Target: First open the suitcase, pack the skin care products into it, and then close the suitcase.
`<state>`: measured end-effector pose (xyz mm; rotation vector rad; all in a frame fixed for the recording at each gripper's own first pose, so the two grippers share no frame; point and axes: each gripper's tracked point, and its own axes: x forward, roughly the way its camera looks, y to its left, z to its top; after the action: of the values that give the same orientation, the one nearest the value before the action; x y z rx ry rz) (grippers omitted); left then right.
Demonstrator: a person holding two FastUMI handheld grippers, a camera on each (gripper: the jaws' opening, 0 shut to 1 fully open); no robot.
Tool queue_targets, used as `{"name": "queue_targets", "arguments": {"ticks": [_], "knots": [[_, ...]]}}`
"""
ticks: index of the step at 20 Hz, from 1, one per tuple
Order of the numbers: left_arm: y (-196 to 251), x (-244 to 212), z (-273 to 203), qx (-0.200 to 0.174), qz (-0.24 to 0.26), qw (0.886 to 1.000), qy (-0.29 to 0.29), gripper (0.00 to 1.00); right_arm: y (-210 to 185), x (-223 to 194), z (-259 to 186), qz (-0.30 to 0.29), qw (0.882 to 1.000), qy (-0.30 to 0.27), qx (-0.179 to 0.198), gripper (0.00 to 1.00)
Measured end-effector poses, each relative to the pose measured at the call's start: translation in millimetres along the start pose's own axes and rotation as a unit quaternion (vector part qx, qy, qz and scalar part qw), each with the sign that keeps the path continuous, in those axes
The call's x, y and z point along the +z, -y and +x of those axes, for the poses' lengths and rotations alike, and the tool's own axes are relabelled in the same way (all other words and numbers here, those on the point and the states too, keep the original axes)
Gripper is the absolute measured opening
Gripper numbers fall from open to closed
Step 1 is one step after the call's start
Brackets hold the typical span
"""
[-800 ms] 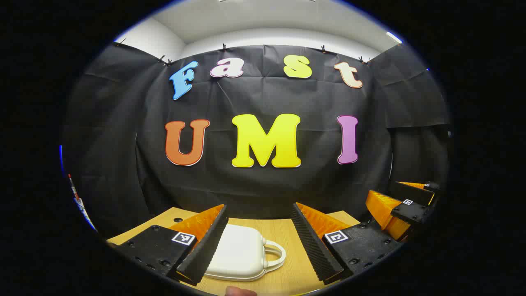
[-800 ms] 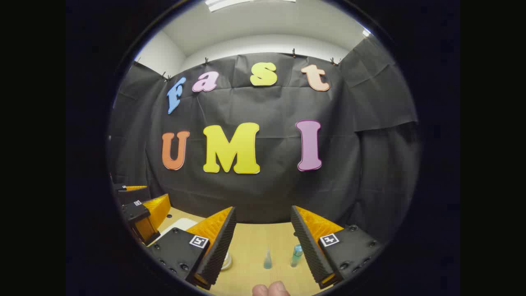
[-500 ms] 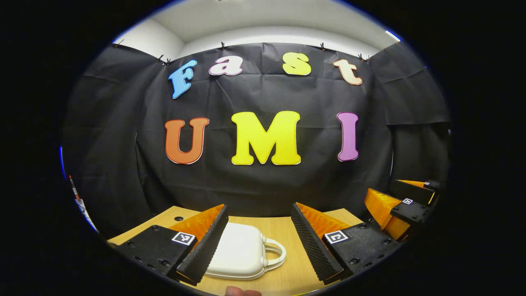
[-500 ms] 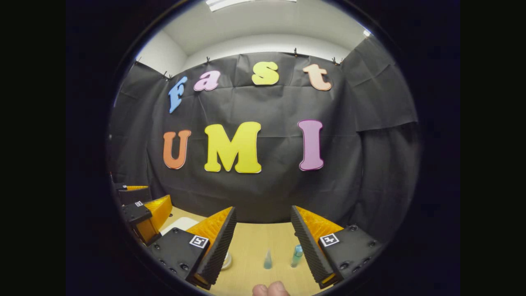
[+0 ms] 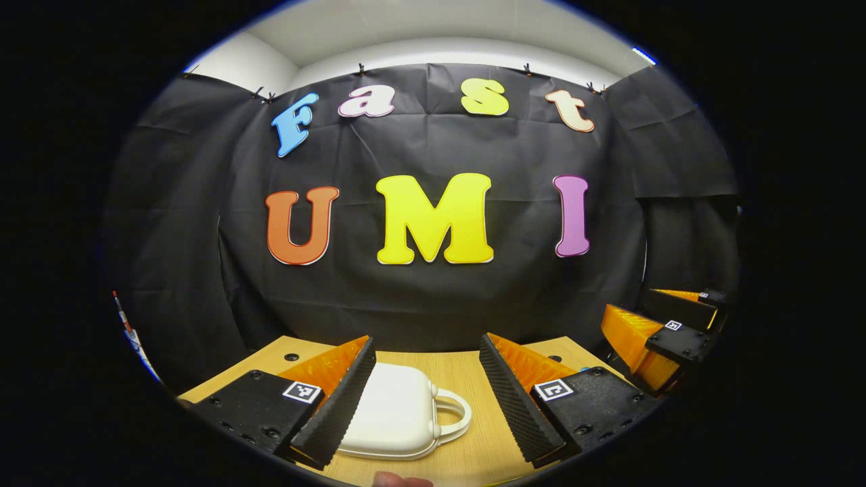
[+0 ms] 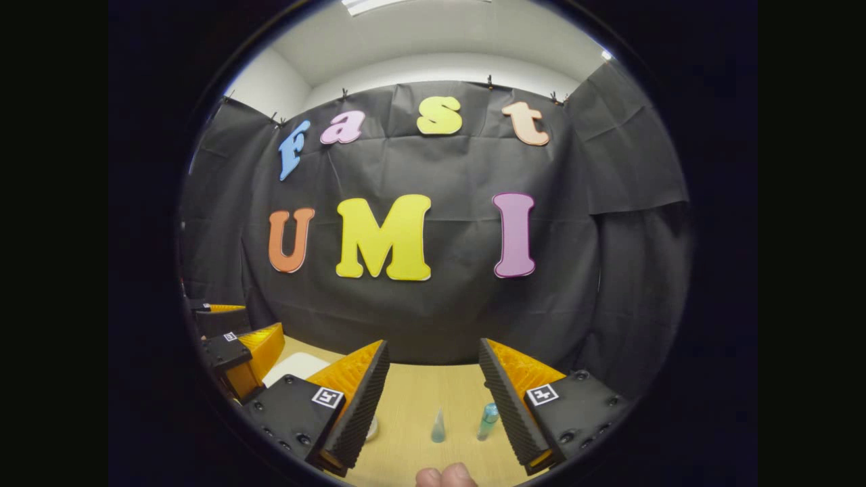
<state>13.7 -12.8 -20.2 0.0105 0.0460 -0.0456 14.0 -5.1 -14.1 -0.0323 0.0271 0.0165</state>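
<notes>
A smooth white hard-shell suitcase (image 5: 396, 412) with rounded corners and a loop handle lies closed on the wood-grain counter (image 5: 473, 379), partly hidden behind the spread left tongs (image 5: 426, 399). The right tongs (image 6: 433, 399), also spread, frame a small cone-topped bottle (image 6: 438, 427) and a slim teal bottle (image 6: 487, 419), both tiny and blurred.

white suitcase (image 5: 396, 412) - shut, flat | small bottles (image 6: 487, 421) - upright

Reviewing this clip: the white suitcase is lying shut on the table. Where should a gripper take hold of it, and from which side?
Probably the looped handle on the right end of the suitcase, as the left gripper view shows it. It stands clear of the rounded, smooth shell, so fingers can close across it. Come from above or from the handle side; the left gripper hangs open in front of it.
</notes>
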Motion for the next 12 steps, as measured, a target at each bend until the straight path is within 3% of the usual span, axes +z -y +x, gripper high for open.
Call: {"name": "queue_targets", "arguments": {"ticks": [3,7,12], "knots": [[13,-19,9,-0.017,0.004,1.000,-0.024,0.98,16,-9,0,-0.011,1.000,-0.011,-0.009,0.79],[25,-49,30,-0.035,0.091,0.994,-0.040,0.98,54,-20,-2,-0.020,0.999,-0.022,-0.040,0.80],[45,-125,61,-0.071,0.201,0.970,-0.116,0.99,122,-41,-17,-0.033,0.992,-0.048,-0.109,0.79]]}}
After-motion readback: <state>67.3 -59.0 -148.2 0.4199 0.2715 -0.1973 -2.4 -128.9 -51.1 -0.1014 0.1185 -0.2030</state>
